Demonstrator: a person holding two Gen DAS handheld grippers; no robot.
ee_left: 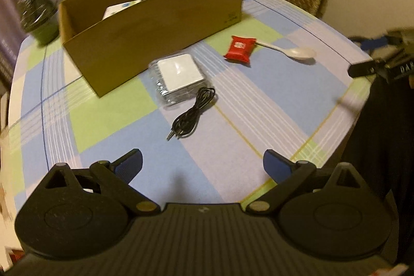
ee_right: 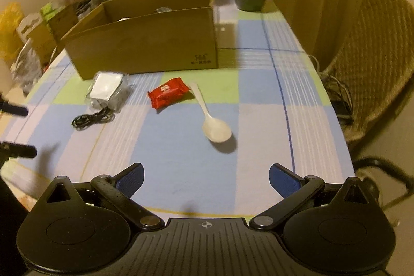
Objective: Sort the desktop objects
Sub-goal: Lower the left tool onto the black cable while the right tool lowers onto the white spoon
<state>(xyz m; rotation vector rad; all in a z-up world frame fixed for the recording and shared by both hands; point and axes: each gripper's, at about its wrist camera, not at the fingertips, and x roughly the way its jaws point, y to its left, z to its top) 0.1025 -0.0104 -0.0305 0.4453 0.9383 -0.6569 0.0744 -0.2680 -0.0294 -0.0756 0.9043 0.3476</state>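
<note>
Four loose items, a coiled black cable (ee_left: 192, 115), a bagged white pack (ee_left: 178, 76), a red sachet (ee_right: 168, 92) and a white spoon (ee_right: 211, 118), are left on the tablecloth before the cardboard box (ee_left: 155, 30), so with the left gripper (ee_left: 203, 167) and right gripper (ee_right: 205, 177) both held spread and empty, a reach and pickup is judged next.

Right tool (ee_right: 205, 179) spread wide above tablecloth (ee_right: 258, 95), white spoon (ee_right: 213, 124) beside red packet (ee_right: 168, 92), cardboard box (ee_right: 145, 48) behind

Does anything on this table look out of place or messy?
Nothing is spilled or broken. Four items lie loose outside the cardboard box: a white spoon with its handle tucked under a red snack packet, a coiled black cable and a clear-wrapped white pack.
</note>
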